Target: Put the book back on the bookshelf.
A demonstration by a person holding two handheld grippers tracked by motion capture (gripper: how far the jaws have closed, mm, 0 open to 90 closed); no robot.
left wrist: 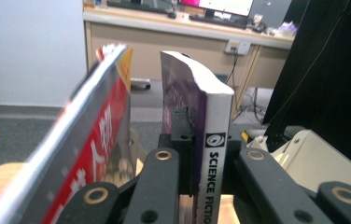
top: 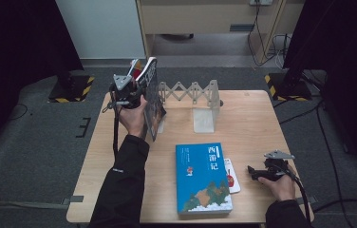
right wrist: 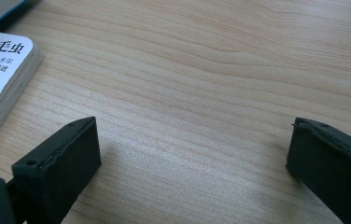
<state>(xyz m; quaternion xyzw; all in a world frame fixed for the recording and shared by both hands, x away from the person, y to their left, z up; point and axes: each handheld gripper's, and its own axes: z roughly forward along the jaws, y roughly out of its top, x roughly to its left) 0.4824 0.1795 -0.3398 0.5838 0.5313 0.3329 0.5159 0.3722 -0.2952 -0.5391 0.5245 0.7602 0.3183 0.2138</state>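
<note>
My left gripper (top: 136, 92) is up at the table's back left, shut on an upright purple book (left wrist: 211, 121) whose white spine reads SCIENCE FICTION. In the high view this book (top: 153, 102) stands on end just left of the white folding book rack (top: 191, 90). A red-covered book (left wrist: 94, 140) leans right beside it, outside the jaws; what holds it up is hidden. My right gripper (top: 252, 172) rests low at the table's front right, open, and its own view shows only bare wood between the pads of the right gripper (right wrist: 192, 154).
A blue book (top: 202, 178) lies flat at the front middle of the wooden table (top: 252, 123). A small white book (top: 232, 176) pokes out from its right side, its corner (right wrist: 1, 79) close to my right gripper's left jaw. A clear divider (top: 204, 118) stands on the rack.
</note>
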